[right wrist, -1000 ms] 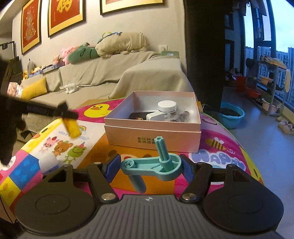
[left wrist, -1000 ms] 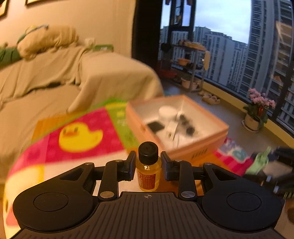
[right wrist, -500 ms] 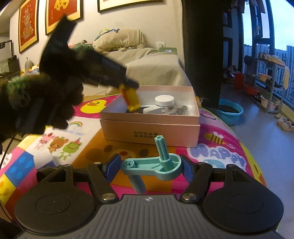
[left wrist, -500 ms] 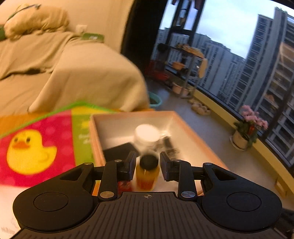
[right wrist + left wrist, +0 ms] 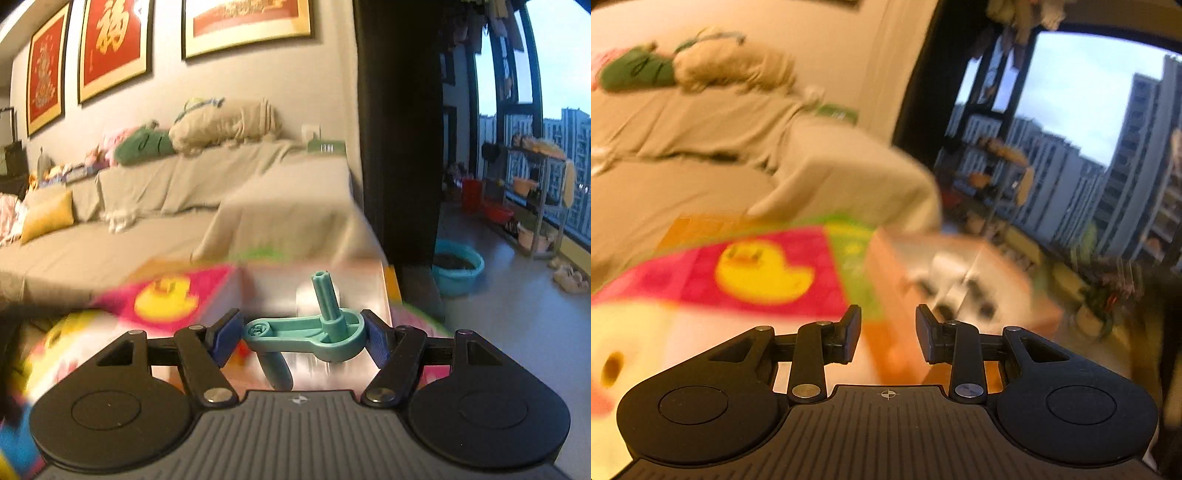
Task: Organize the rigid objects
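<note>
The right tool (image 5: 303, 334) is clamped on a teal plastic crank (image 5: 314, 332), just short of the pink box (image 5: 964, 280). It looks light, stiff and slick, best held across its flat arm. The left tool (image 5: 888, 332) is parted and empty beside the box.

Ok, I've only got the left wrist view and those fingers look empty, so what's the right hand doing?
Observer: The right gripper is shut on a teal plastic crank.
Operator: Which way up is the crank?
Observer: Its arm lies level between the pads, with the ribbed post pointing up.
Operator: Is it near the box?
Observer: The pink box sits just ahead of it, badly blurred.
</note>
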`<state>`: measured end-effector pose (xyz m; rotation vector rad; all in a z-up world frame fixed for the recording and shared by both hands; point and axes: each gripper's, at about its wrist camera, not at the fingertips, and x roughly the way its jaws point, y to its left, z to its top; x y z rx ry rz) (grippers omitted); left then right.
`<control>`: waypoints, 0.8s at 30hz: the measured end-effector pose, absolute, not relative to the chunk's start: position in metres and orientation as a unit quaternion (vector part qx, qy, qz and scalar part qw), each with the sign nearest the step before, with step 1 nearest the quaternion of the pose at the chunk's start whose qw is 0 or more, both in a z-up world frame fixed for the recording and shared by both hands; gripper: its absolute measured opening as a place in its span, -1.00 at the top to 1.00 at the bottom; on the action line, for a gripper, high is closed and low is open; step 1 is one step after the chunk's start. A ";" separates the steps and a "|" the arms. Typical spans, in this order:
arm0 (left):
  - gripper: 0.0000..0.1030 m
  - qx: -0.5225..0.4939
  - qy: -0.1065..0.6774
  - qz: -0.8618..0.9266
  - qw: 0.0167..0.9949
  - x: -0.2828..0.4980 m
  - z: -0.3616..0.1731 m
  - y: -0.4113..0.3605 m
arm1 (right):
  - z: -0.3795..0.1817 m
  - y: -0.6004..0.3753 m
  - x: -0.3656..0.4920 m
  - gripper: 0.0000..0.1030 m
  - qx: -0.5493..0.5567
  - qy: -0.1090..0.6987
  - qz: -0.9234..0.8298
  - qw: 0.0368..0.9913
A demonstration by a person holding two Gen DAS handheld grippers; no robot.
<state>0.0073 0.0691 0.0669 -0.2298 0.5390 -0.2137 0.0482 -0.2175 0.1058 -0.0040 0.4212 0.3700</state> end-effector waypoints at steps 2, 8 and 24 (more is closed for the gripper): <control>0.31 -0.117 0.283 -0.095 0.947 -0.006 0.058 0.078 | 0.114 -0.209 0.072 -0.41 0.006 0.198 0.186 0.962; 0.31 -0.129 0.308 -0.085 0.939 -0.051 0.045 0.106 | 0.099 -0.199 0.079 -0.55 -0.002 0.240 0.185 0.953; 0.31 -0.117 0.363 -0.086 0.921 -0.086 0.031 0.097 | 0.045 -0.148 -0.085 -0.72 -0.069 0.293 0.387 0.871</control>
